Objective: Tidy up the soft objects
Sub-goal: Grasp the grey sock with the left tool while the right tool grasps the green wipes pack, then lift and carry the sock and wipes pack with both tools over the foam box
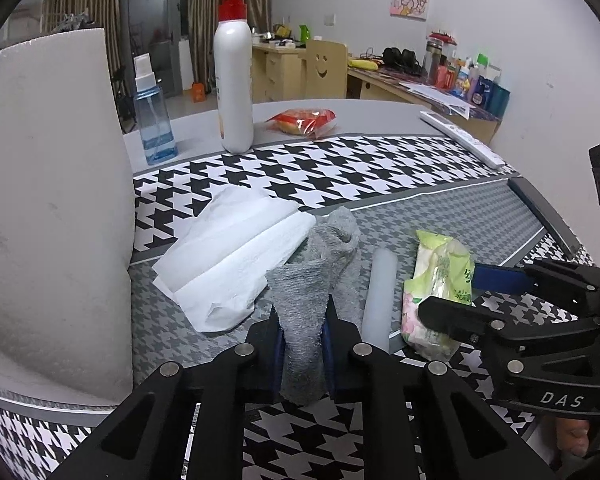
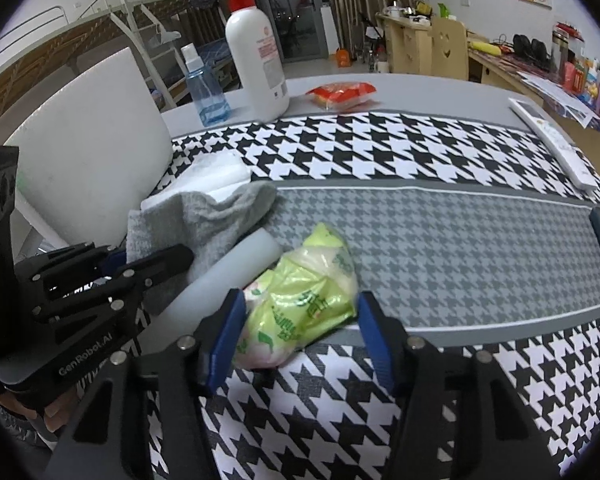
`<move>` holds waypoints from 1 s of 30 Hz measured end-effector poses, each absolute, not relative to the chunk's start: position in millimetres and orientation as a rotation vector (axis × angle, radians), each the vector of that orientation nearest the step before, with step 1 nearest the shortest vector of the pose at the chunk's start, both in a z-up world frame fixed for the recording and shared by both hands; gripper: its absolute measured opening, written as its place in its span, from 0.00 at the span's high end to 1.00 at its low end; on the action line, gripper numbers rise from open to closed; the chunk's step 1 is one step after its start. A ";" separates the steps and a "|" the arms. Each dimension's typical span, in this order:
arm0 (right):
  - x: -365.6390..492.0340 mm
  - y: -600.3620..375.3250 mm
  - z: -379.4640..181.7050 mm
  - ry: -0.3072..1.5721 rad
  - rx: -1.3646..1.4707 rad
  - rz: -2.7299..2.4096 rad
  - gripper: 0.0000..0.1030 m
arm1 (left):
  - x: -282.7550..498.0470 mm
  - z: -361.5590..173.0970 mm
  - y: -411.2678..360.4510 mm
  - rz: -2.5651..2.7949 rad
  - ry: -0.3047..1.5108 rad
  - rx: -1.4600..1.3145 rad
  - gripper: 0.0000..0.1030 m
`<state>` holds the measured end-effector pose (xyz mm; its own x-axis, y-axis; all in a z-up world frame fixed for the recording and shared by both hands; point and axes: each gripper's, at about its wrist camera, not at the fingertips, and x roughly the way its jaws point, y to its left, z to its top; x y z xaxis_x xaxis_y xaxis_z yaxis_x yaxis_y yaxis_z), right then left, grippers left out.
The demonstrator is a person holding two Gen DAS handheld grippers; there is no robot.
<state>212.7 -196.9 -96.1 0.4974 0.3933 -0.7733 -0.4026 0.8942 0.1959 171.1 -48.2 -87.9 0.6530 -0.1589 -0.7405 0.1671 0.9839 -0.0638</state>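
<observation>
Left tool [image 1: 303, 340] pinches the grey sock [image 1: 312, 280]; right tool [image 2: 300, 332] gapes around the green tissue pack [image 2: 304, 300].

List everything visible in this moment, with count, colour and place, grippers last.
sock: 1, grey, on the grey houndstooth band, one end clamped in the left gripper
tissue pack: 1, green and pink, between the right gripper's open fingers
paper towel: 1, white, left of the sock
translucent tube: 1, whitish, between sock and tissue pack
foam board: 1, white, upright at far left
pump bottle: 1, white with red pump, at the back
spray bottle: 1, blue, left of the pump bottle
snack packet: 1, red, on the grey tabletop
remote control: 1, white, far right edge
table mat: 1, black, white and grey houndstooth
left gripper: black, blue pads, shut on the sock
right gripper: black, blue pads, open
</observation>
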 end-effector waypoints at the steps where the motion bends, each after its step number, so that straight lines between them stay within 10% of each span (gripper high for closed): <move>1: 212.7 -196.5 -96.3 0.932 -0.008 0.483 0.42 | 170.9 -87.7 -48.4 -0.185 0.837 0.011 0.84; 11: 208.1 -195.1 -89.3 0.902 0.006 0.495 0.65 | 166.6 -80.3 -46.8 -0.190 0.810 -0.001 0.86; 30: 180.4 -212.6 -56.5 0.791 0.014 0.448 0.66 | 140.2 -44.0 -48.1 -0.212 0.692 0.009 0.86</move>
